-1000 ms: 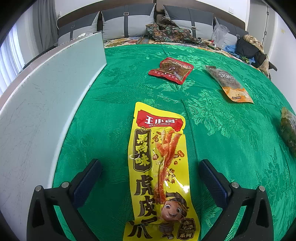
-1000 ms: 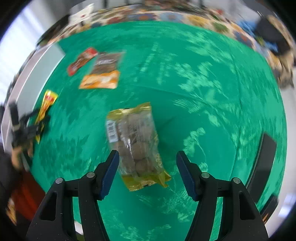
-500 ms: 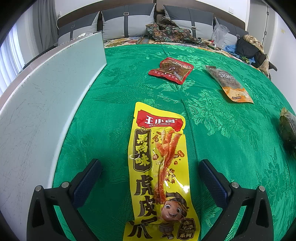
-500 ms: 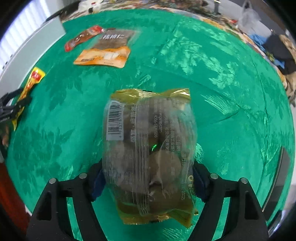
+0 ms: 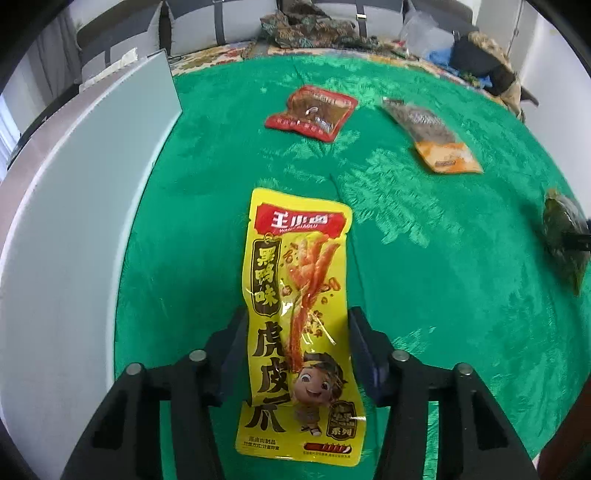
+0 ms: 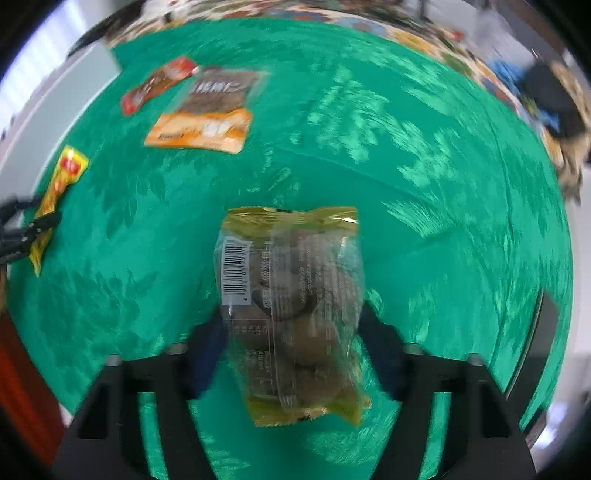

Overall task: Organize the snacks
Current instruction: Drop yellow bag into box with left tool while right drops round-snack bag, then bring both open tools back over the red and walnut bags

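My left gripper is shut on a long yellow snack packet and holds it off the green cloth. My right gripper is shut on a clear gold-edged bag of round brown snacks, lifted above the cloth. That bag also shows at the right edge of the left wrist view. A red packet and an orange-and-brown packet lie flat farther back. In the right wrist view the red packet, the orange packet and the yellow packet are at the upper left.
A long white panel runs along the cloth's left edge. Grey cushions, patterned fabric and bags lie beyond the far edge. A dark flat object lies at the right edge in the right wrist view.
My left gripper closed on the yellow packet and raised it. My right gripper closed on the bag of round snacks and lifted it off the cloth.
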`<state>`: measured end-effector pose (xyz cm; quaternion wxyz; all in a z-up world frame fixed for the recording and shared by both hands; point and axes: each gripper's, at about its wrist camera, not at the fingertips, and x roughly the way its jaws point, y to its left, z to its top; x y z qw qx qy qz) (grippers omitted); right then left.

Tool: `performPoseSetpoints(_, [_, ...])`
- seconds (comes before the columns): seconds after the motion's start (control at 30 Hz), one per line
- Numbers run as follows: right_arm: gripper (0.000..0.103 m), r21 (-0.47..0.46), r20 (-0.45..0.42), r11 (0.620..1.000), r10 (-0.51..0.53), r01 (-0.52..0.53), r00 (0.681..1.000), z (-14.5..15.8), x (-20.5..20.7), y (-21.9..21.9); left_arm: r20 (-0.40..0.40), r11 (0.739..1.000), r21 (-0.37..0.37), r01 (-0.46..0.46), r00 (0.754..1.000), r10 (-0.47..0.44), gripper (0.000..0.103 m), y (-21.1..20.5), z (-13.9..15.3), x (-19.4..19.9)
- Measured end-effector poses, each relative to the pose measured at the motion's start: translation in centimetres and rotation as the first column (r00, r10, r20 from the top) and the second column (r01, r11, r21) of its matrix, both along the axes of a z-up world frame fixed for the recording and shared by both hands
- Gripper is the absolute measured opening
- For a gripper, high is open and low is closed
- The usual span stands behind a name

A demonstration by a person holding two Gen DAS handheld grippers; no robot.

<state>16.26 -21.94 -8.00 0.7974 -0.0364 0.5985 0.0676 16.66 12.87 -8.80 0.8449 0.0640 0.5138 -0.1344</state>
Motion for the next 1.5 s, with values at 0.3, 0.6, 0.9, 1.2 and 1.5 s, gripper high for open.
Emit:
performPoseSetpoints(0.3, [0.061,0.186,0.006,0.978,-0.098,0.096,0.995,2.7,-3.9,-0.4,-0.011,0.953,-0.284,-0.102,0.995,0.103,0.040,3.6,2.4,-3.8])
performPoseSetpoints(0.6, [0.061,0.354,0.048,0.934,-0.065,0.044,0.997,6.8,-4.4,5.5,0.083,0.862,-0.484,-0.151,0.972,0.218,0.040,9.5,10.9,-7.0])
performPoseSetpoints(0.9, [0.062,0.522,0.227,0.803,0.195,-0.288,0.954,16.5,0.1,27.9,0.179,0.851,-0.368,-0.374,0.870,0.460,0.046,24.0,16.6,-7.6])
performPoseSetpoints(1.2, [0.070,0.555,0.243,0.750,0.269,-0.361,0.932,16.9,2.7,46.0,0.145,0.756,-0.262,-0.600,0.750,0.645,0.086,32.8,12.9,-9.6])
performPoseSetpoints(1.5, [0.072,0.370,0.394,0.824,0.278,-0.428,0.876,16.0,1.3,42.2,0.152,0.765,-0.343,-0.545,0.772,0.617,0.088,31.0,12.6,-11.6])
